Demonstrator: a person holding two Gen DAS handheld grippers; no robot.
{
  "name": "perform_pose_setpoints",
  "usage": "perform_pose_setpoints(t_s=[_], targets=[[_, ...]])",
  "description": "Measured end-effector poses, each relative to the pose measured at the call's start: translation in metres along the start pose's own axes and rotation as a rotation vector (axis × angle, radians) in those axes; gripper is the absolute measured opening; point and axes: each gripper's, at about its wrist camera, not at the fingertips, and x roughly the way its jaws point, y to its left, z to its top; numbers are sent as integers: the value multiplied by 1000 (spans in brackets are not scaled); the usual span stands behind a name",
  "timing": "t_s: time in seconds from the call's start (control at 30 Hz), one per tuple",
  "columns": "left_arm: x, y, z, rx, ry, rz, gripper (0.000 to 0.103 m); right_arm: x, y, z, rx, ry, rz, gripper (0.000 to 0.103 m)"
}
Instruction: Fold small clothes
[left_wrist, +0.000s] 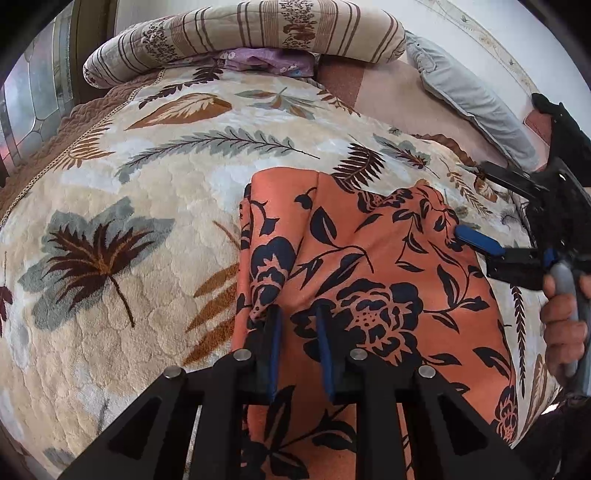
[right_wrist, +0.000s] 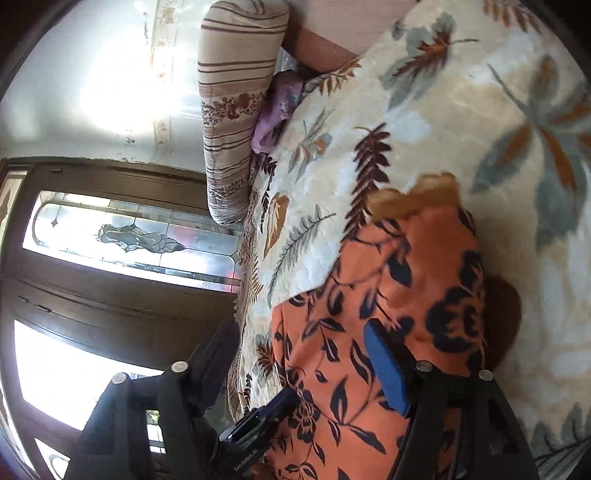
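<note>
An orange garment (left_wrist: 369, 266) with a dark floral print lies on a leaf-patterned blanket (left_wrist: 129, 221). My left gripper (left_wrist: 297, 314) sits over its near left part, jaws a little apart, with a raised fold of cloth between the blue pads. My right gripper (left_wrist: 476, 206) reaches in from the right, open around the garment's far right corner; its blue finger (left_wrist: 478, 240) lies on the cloth. In the right wrist view the garment (right_wrist: 369, 314) fills the space between the wide-spread fingers (right_wrist: 386, 365), and the left gripper shows at the bottom (right_wrist: 258, 421).
A striped rolled quilt (left_wrist: 243, 40) and a purple cloth (left_wrist: 266, 61) lie at the bed's far end. A grey pillow (left_wrist: 476, 96) lies at the far right. A glass-panelled door (right_wrist: 122, 236) stands beside the bed.
</note>
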Motion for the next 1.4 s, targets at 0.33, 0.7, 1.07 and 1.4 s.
perform_pose_setpoints(t_s=[0.33,0.7,1.07,1.4], targets=[[-6,2,-2,-17,-9,-17,21,-26,16,-35,-40,60,20,76],[-33,12,-49,-42,23,48,56,-50,23,-146,-120,96,11,80],[-49,10,5,-26,-20,25,56,-37,-11,-164,-80,115,-58,81],[41,41,68,-28,120,115,54,-57,-12,-169,-97,129,-43,81]])
